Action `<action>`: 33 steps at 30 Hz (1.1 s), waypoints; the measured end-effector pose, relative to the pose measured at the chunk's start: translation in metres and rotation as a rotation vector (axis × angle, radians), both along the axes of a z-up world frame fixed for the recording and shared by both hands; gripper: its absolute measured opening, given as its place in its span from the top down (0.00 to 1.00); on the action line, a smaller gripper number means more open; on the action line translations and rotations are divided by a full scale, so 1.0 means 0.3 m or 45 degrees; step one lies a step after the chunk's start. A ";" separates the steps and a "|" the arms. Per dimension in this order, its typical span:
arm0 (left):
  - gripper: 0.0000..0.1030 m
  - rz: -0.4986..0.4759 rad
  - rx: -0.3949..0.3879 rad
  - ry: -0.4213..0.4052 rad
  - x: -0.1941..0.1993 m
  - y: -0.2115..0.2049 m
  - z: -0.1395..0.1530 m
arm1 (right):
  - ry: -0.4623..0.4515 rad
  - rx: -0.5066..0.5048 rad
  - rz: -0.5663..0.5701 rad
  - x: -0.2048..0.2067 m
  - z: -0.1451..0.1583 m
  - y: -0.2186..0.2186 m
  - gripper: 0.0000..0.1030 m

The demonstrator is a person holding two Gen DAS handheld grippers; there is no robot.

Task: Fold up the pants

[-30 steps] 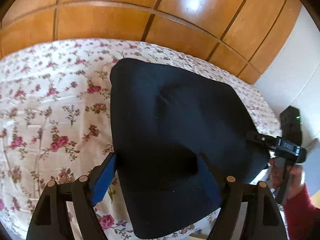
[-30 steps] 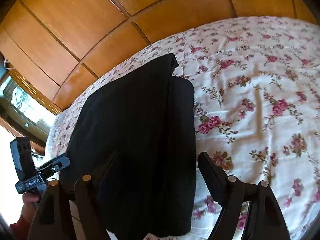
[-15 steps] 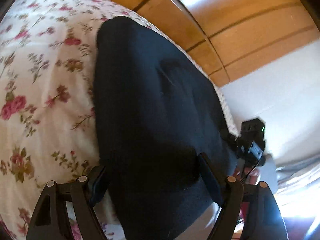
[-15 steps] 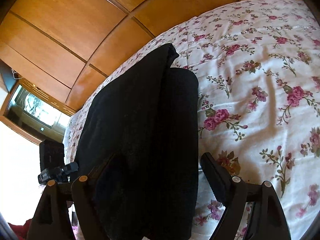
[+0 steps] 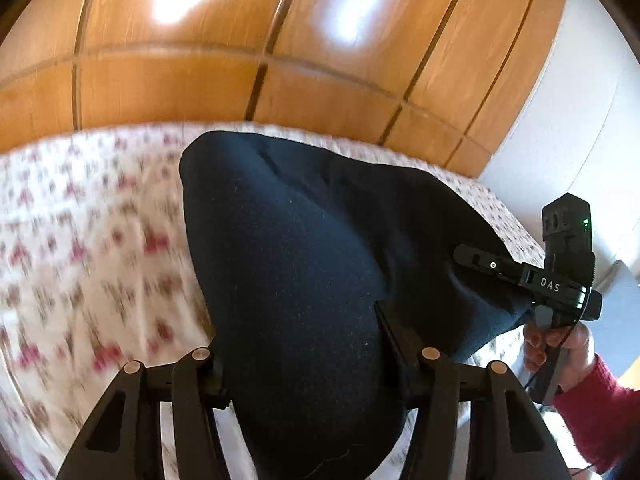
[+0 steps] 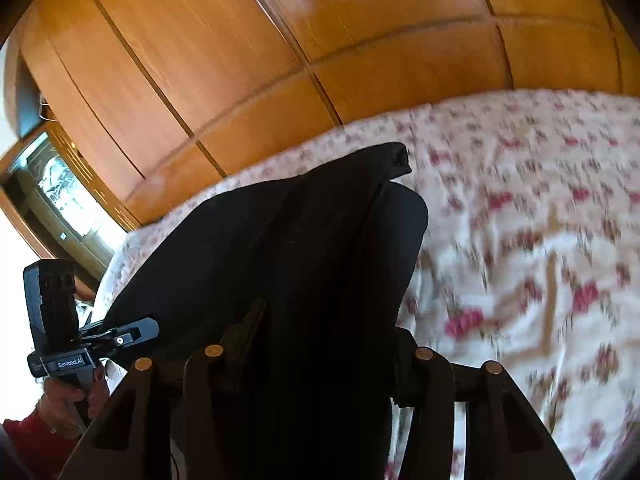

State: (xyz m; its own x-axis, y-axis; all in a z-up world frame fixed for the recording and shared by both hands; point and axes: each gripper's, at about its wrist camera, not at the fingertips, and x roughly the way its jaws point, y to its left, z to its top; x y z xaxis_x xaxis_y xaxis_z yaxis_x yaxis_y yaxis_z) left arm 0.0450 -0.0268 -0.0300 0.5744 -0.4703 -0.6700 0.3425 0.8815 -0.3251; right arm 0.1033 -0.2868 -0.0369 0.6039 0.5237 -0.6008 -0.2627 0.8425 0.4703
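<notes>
The dark folded pants (image 5: 300, 220) lie on a floral bedsheet (image 5: 100, 260), their near edge raised and bunched. My left gripper (image 5: 300, 336) is closing, with that near edge filling the gap and its pads pressing the cloth. In the right wrist view the pants (image 6: 300, 232) bulge up the same way between the jaws of my right gripper (image 6: 328, 320), which is closing on the other near corner. Each gripper shows in the other's view: the right gripper (image 5: 464, 254) at the pants' right corner, the left gripper (image 6: 120, 332) at the left corner.
A wooden wardrobe (image 5: 280, 60) stands close behind the bed. A white wall (image 5: 580, 120) is at the right. A hand (image 5: 560, 344) in a red sleeve holds the right gripper. Bare floral sheet (image 6: 540, 220) spreads to the right of the pants. A bright window (image 6: 60, 188) is at left.
Both grippers have narrowed from wide open onto the near edge of the pants and risen, so the cloth has lifted off the bed and bunched between the fingers.
</notes>
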 end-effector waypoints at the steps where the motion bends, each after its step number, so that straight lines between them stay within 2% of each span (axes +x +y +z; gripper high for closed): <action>1: 0.44 0.011 0.011 -0.018 0.025 0.002 0.009 | -0.025 -0.001 -0.002 0.024 0.012 0.004 0.51; 7: 0.44 0.096 0.071 -0.038 0.212 0.004 0.013 | -0.125 -0.086 0.007 0.232 0.051 0.059 0.51; 15: 0.44 0.154 0.098 -0.069 0.470 -0.004 -0.029 | -0.152 -0.090 -0.051 0.492 0.036 0.050 0.51; 19: 0.44 0.153 0.099 -0.047 0.563 -0.030 -0.076 | -0.126 -0.082 -0.101 0.605 -0.024 0.019 0.51; 22: 0.43 0.148 0.103 0.028 0.636 -0.037 -0.158 | -0.054 -0.089 -0.119 0.669 -0.101 0.000 0.51; 24: 0.38 0.156 0.067 0.034 0.649 -0.022 -0.200 | -0.012 -0.056 -0.143 0.692 -0.164 -0.026 0.49; 27: 0.31 0.147 0.036 -0.016 0.618 0.001 -0.239 | -0.006 0.032 -0.191 0.680 -0.216 -0.069 0.35; 28: 0.30 0.145 0.023 -0.033 0.605 0.012 -0.249 | 0.001 0.057 -0.192 0.679 -0.222 -0.078 0.35; 31: 0.29 0.161 -0.024 -0.020 0.588 0.038 -0.247 | -0.011 0.015 -0.194 0.668 -0.211 -0.071 0.33; 33: 0.29 0.169 0.005 -0.029 0.558 0.034 -0.235 | -0.020 -0.037 -0.205 0.650 -0.193 -0.060 0.32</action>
State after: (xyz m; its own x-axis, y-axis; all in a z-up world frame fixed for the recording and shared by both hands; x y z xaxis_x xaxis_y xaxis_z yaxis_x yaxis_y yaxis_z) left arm 0.2125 -0.0166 -0.1004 0.6465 -0.3869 -0.6575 0.2303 0.9206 -0.3153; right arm 0.2983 -0.3047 -0.0947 0.6883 0.4018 -0.6040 -0.1305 0.8876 0.4417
